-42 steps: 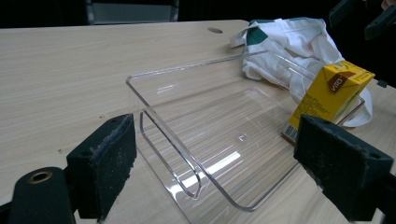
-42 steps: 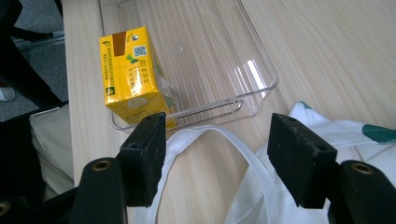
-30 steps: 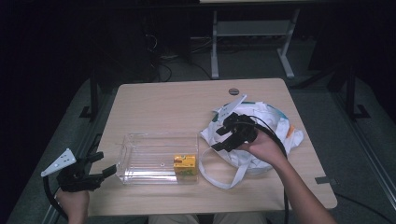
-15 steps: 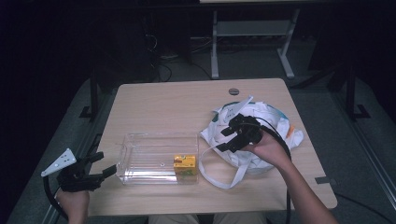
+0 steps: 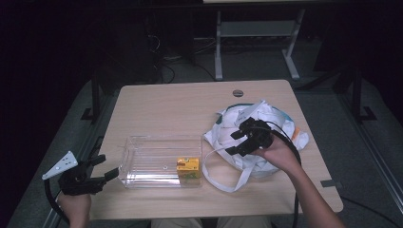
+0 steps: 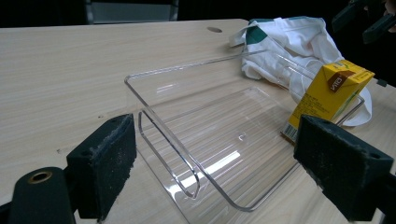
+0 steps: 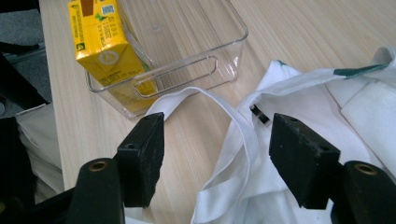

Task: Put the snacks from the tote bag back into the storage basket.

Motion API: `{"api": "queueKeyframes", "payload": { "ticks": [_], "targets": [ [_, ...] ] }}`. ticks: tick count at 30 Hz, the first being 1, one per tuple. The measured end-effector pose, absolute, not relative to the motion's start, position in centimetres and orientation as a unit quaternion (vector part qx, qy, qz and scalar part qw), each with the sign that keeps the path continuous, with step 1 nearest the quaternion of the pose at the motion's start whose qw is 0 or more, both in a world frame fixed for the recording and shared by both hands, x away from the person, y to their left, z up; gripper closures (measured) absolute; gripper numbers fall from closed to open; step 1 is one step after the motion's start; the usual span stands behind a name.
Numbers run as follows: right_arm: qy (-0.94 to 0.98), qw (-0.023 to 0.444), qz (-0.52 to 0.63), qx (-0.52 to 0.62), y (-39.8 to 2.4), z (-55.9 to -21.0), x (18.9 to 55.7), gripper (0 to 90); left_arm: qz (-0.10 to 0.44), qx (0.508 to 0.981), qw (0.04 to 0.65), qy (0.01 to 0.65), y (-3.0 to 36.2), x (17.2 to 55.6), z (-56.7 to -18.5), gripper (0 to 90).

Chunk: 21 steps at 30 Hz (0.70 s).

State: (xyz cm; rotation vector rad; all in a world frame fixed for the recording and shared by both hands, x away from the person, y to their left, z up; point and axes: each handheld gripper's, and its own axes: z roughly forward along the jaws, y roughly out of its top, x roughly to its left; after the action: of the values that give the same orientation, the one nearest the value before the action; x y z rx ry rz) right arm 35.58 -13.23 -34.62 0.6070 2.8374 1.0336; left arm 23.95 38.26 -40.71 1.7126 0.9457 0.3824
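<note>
The white cloth tote bag (image 5: 256,137) is lying right of centre; your right gripper (image 5: 241,141) is hovering released above it, jaws just opening. The yellow drink carton (image 5: 188,168) is already standing in the clear plastic bin (image 5: 142,145); your left gripper (image 5: 102,167) is waiting, released, lower left.

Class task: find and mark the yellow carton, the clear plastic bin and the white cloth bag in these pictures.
yellow carton (image 5: 187,167), high view, on its top face.
clear plastic bin (image 6: 159,74), left gripper view, on its far rim.
white cloth bag (image 7: 299,88), right gripper view, on the fabric near its opening.
</note>
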Motion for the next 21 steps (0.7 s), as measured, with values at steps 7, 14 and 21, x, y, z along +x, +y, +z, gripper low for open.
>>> {"api": "queueKeyframes", "payload": {
  "ticks": [7, 14, 21],
  "targets": [
    [0.917, 0.029, 0.338, 0.211, -13.9, -34.9, 35.4, 34.4, 0.162, 0.722, 0.543, 0.398, 38.3, 23.9, -40.7, 12.7],
    [0.915, 0.03, 0.337, 0.222, -14.9, -35.3, 35.1, 34.4, 0.162, 0.722, 0.543, 0.398, 38.2, 23.9, -40.7, 12.7],
    [0.909, 0.029, 0.34, 0.238, -16.2, -35.7, 34.8, 34.4, 0.161, 0.723, 0.542, 0.398, 38.2, 24.0, -40.7, 12.7]
  ]
}}
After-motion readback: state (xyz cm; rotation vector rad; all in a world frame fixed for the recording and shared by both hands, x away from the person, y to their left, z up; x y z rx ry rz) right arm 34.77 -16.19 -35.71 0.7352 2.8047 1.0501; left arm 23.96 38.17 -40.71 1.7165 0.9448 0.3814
